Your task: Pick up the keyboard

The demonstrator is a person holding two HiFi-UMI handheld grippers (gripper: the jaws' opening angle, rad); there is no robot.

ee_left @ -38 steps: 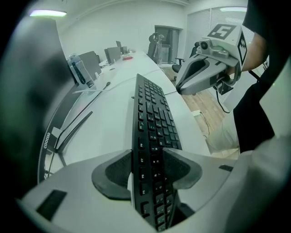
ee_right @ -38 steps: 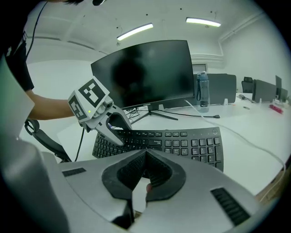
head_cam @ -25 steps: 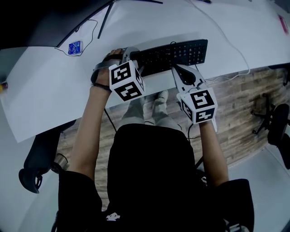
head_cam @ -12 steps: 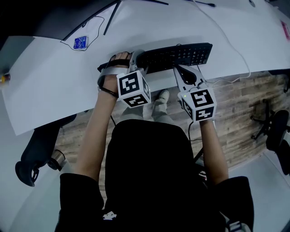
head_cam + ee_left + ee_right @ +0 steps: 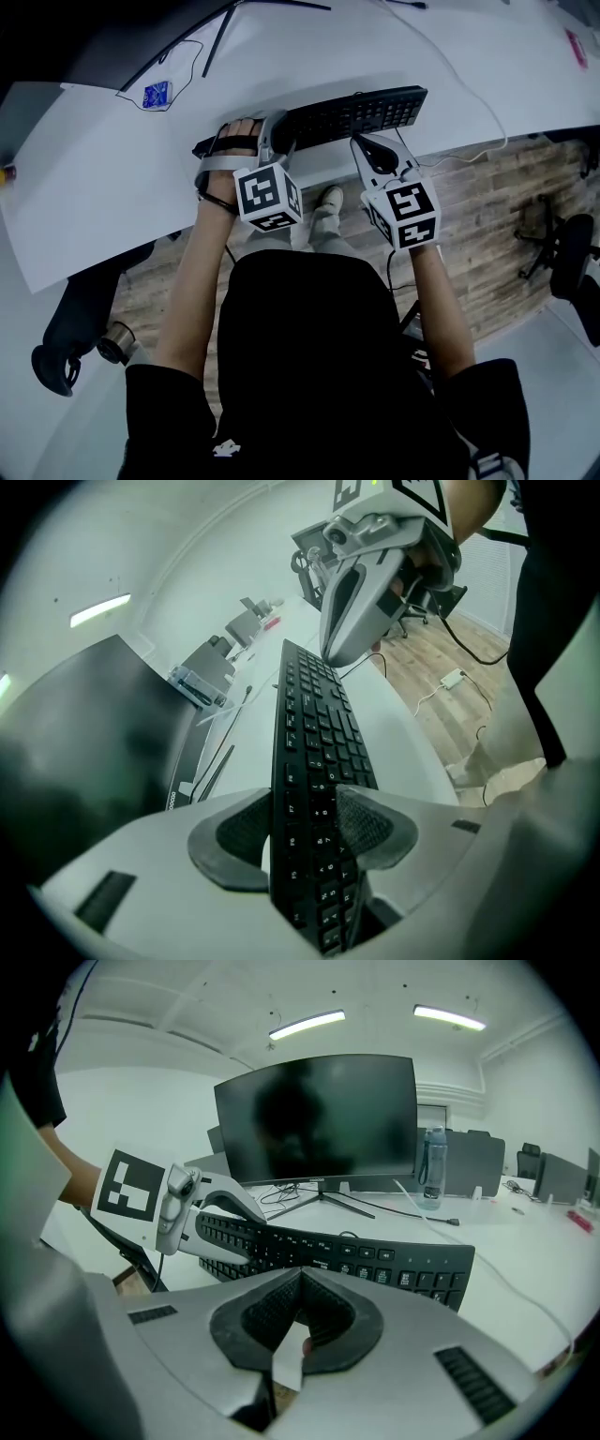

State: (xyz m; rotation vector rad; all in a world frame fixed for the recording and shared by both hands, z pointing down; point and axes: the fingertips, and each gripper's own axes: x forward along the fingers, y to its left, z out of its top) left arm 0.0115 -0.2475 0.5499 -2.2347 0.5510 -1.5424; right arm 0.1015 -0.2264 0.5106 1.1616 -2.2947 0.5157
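Note:
A black keyboard (image 5: 361, 112) lies along the front edge of the white desk (image 5: 112, 178). My left gripper (image 5: 278, 133) is shut on its left end. In the left gripper view both pads press the keyboard (image 5: 314, 747) from either side of my left gripper (image 5: 309, 810). My right gripper (image 5: 357, 142) is shut with nothing in it, its tip just in front of the keyboard's middle. The right gripper view shows the closed right gripper (image 5: 298, 1279) before the keyboard (image 5: 394, 1262), with the left gripper (image 5: 223, 1206) on the far end.
A dark monitor (image 5: 317, 1119) stands behind the keyboard, a water bottle (image 5: 431, 1168) to its right. Cables and a blue card (image 5: 155, 95) lie on the desk. Below the desk edge are wood floor (image 5: 487, 197), an office chair (image 5: 567, 253) and a mug (image 5: 112, 342).
My left hand has turned at the wrist and its marker cube has come nearer the person. The keyboard now looks narrower, tipped on its long edge. The right gripper has stayed put.

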